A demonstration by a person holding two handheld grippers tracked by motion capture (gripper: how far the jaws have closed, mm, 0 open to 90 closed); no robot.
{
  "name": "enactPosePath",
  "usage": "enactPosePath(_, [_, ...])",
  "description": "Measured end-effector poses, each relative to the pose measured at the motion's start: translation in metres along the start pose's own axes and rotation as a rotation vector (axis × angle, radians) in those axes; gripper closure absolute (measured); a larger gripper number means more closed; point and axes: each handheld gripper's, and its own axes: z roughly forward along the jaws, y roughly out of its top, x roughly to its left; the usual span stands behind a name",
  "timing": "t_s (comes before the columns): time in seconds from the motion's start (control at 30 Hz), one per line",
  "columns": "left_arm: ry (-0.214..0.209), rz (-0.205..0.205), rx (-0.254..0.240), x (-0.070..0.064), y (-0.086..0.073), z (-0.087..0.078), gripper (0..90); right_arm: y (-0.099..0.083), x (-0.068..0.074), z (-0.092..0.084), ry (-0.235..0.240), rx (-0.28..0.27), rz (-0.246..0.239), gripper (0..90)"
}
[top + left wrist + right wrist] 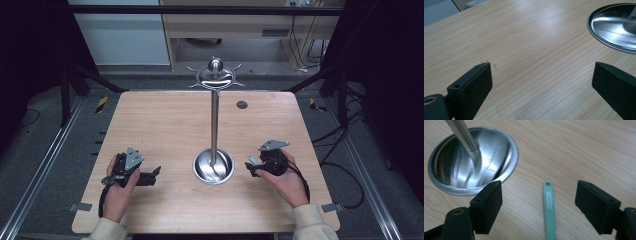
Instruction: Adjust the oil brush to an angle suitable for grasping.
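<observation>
From the high view I had both claws low on the counter, one either side of the steel stand, whose round dished base sat between them and whose hooks at the top carried nothing I could make out. The left claw rested on the wood, apart from the base. The right claw lay just right of the base with a bit of green at its tip. In the left gripper view the jaws stood spread wide over bare wood, the base rim off to the upper right; nothing between them. In the right gripper view the jaws were also spread, and a green handle with a hanging hole at its far end lay flat on the counter between them, near the base but not touching it. I judged the work barely begun: handle ungripped, hanging still to do.
</observation>
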Motion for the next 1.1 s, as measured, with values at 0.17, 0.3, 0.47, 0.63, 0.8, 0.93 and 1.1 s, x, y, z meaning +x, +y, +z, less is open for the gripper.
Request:
enactPosePath(0.17, [0.0,0.001,-0.002,-0.001,0.0,0.0,2.5,0.002,0.01,0.004,0.028,0.012,-0.044,29.5])
enactPosePath(0.3, [-0.001,0.003,-0.001,-0.002,0.0,0.001,2.5,0.002,0.016,0.007,0.064,0.032,-0.072,36.1])
enactPosePath(0.47, [0.0,0.003,-0.001,-0.001,0.0,0.001,2.5,0.002,0.023,0.012,0.097,0.06,-0.099,48.0])
enactPosePath(0.63, [-0.002,0.005,0.001,-0.002,0.0,0.001,2.5,0.0,0.026,0.017,0.118,0.096,-0.129,65.0])
enactPosePath(0.8, [-0.003,0.007,0.002,-0.002,0.001,0.001,2.5,-0.004,0.023,0.022,0.095,0.133,-0.118,79.0])
enactPosePath(0.93, [-0.001,0.007,0.002,-0.002,0.0,0.001,2.5,-0.009,0.015,0.027,0.067,0.169,-0.099,84.5])
enactPosePath(1.1, [-0.001,0.007,0.002,-0.002,0.001,0.001,2.6,-0.013,0.005,0.027,0.021,0.178,-0.051,89.3])
